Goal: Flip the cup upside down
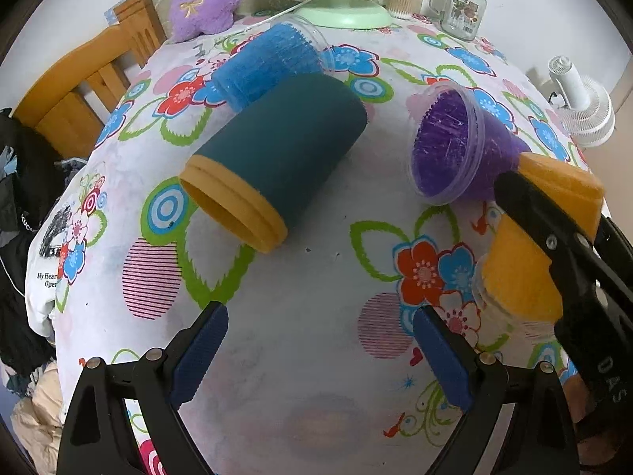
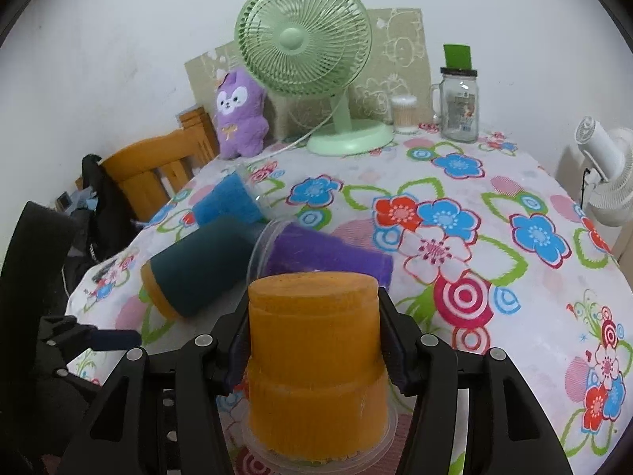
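An orange cup [image 2: 316, 360] stands upside down, rim on the flowered tablecloth [image 2: 494, 261]. My right gripper [image 2: 314, 352] is shut on it, one finger on each side; it also shows at the right of the left wrist view [image 1: 526, 261]. My left gripper [image 1: 320, 356] is open and empty, low over the cloth. Ahead of it a dark teal cup with an orange rim [image 1: 273, 158] lies on its side. A purple cup [image 1: 455, 142] and a blue cup [image 1: 269, 63] also lie on their sides.
A green desk fan [image 2: 304, 39], a purple plush toy [image 2: 239, 114], a glass jar mug with a green lid [image 2: 459, 99] and a cotton-swab tub [image 2: 403, 113] stand at the table's back. A wooden chair [image 2: 158, 166] is at the left, a white fan [image 2: 609, 174] at the right.
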`<state>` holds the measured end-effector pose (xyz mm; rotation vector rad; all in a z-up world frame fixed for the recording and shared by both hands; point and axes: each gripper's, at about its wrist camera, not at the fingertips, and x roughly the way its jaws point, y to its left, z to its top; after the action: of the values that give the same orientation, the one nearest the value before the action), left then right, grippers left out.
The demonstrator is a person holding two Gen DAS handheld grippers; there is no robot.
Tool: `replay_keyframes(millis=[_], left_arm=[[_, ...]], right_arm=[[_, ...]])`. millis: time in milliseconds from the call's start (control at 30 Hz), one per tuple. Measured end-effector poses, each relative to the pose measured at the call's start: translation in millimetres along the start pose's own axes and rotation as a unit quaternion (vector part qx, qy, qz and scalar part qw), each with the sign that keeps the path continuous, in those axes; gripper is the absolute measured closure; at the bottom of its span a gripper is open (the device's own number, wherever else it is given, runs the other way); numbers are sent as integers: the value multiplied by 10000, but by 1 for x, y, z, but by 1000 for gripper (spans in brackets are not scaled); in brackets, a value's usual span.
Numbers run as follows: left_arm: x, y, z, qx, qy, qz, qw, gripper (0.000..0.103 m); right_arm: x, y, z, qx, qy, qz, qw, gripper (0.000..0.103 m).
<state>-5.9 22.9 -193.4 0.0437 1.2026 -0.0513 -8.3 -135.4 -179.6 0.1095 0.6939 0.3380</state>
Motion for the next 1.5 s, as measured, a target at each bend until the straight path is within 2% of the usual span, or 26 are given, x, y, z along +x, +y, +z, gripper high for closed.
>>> replay_keyframes(millis=[67, 200, 267, 367, 633, 967, 1267, 1500], left_arm=[[-2, 0, -1, -6, 51, -40, 10000, 7], [-13, -1, -3, 18, 231, -96, 9997, 7], [-23, -2, -2, -4, 322, -153, 9994, 7], [-37, -2, 0, -50, 420, -165, 9990, 7], [-79, -8, 18, -176, 354, -120, 9991, 7], [-131, -11, 42, -258, -82, 86, 9996, 4], [-150, -9, 46, -260, -241, 193, 9992, 0], [-157, -1, 48, -471, -288, 42, 9985, 0]], right_arm=[[0, 1, 0, 74, 255, 118, 9996, 40], [-4, 3, 2, 355, 717, 122, 9967, 12], [-10, 4, 7, 489, 950, 224, 9940, 7], [-21, 11, 18, 478, 1243, 338, 9905, 7], [-50, 16, 57, 296, 1653, 203, 9856, 7], [-89, 10, 105, 51, 1487, -228, 9886, 7], [-100, -6, 113, 315, 1709, -686, 9824, 7], [-104, -4, 111, 233, 1747, -925, 9800, 7]])
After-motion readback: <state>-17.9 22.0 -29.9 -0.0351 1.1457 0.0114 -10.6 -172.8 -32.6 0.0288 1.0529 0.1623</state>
